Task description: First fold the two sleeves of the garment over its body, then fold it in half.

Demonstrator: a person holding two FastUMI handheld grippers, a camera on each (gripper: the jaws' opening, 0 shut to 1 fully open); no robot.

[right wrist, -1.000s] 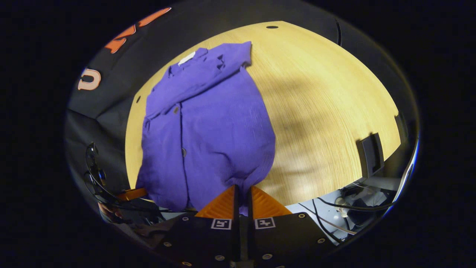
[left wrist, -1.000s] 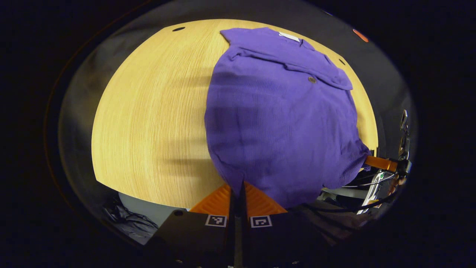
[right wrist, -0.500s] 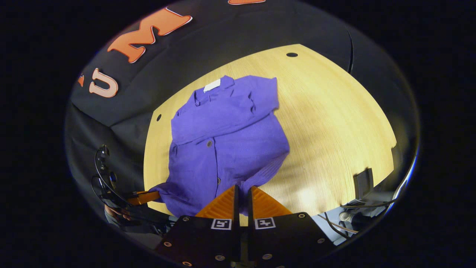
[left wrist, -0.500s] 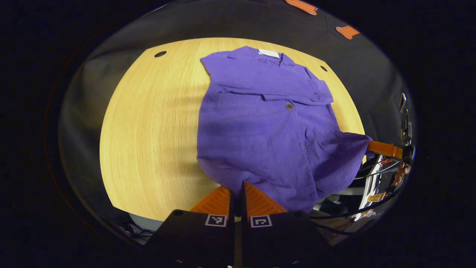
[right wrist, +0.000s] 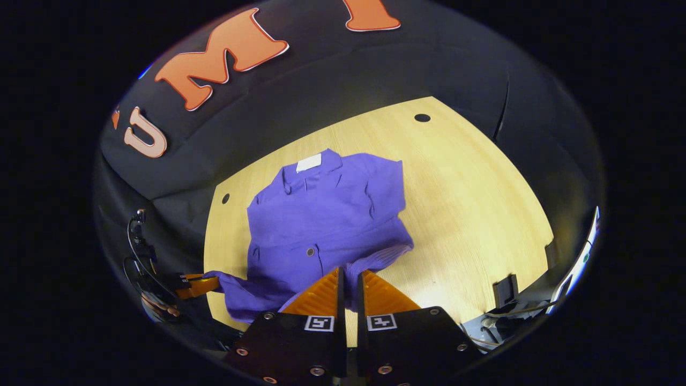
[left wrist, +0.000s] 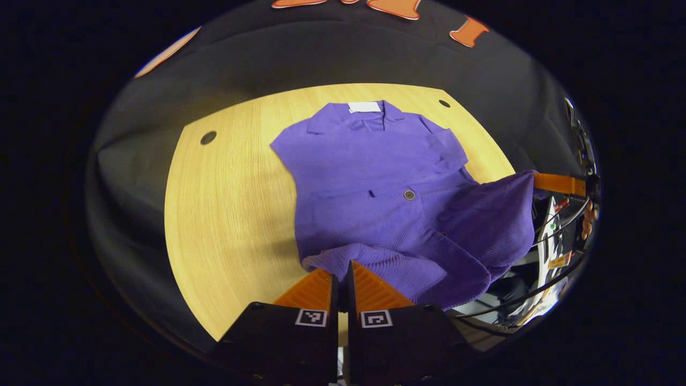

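A purple buttoned garment (left wrist: 375, 177) lies on the wooden table (left wrist: 230, 203), collar and white label at the far end, both sleeves folded across its body. My left gripper (left wrist: 342, 268) is shut on one corner of the hem, which is raised off the table. In the right gripper view the garment (right wrist: 327, 214) lies the same way, and my right gripper (right wrist: 348, 274) is shut on the other hem corner. Each gripper also appears in the other's view, the right gripper (left wrist: 557, 184) at the right and the left gripper (right wrist: 195, 284) at the left, with the lifted hem hanging slack between them.
The table has small round holes (left wrist: 208, 138) near its far edge. A dark bracket (right wrist: 505, 290) sits at the near right table edge. Cables (right wrist: 134, 252) and a hand hang beside the table. The black cloth wall rises right behind the table.
Both grippers have risen and moved forward toward the collar with the hem, so the lower part of the garment has come off the table and bends over the body.
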